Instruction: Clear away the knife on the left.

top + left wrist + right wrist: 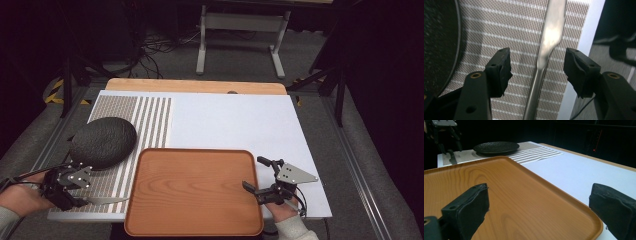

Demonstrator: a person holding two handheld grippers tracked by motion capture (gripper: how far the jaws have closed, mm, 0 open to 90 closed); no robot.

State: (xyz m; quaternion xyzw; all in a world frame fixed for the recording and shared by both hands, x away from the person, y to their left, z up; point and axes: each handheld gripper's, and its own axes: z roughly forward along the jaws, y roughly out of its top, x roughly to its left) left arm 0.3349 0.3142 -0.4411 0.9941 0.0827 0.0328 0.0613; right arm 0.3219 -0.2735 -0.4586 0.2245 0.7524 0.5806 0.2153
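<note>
The wooden tray (194, 191) is seen nearest the camera in the high view, lying empty at the front edge of the desk (240, 120).

At the left, the left gripper (75, 192) is held low over the striped placemat (150, 117), with a butter knife (106, 200) lying flat on the mat at its tip. In the left gripper view the jaws are spread wide, and the knife (544, 57) is seen running between them, untouched by either pad. Nothing is gripped. Just beyond the gripper, a dark plate (103, 141) rests on the mat.

At the right, the right gripper (263, 178) is held over the tray's right rim, its jaws also wide apart and empty.

As a judgement, the work is at its very start: the knife is lined up for a grasp but not yet taken, and the closing, the lifting and any placing are all left to do.

The blade's shine and its exact line between the pads are given by the left gripper view; from above, the knife is a thin sliver. The tray's grain (506, 200) and raised rim, and the plate's (496, 147) shallow profile, are given by the right gripper view, where the left gripper (449, 143) is also seen far off above the mat.
</note>
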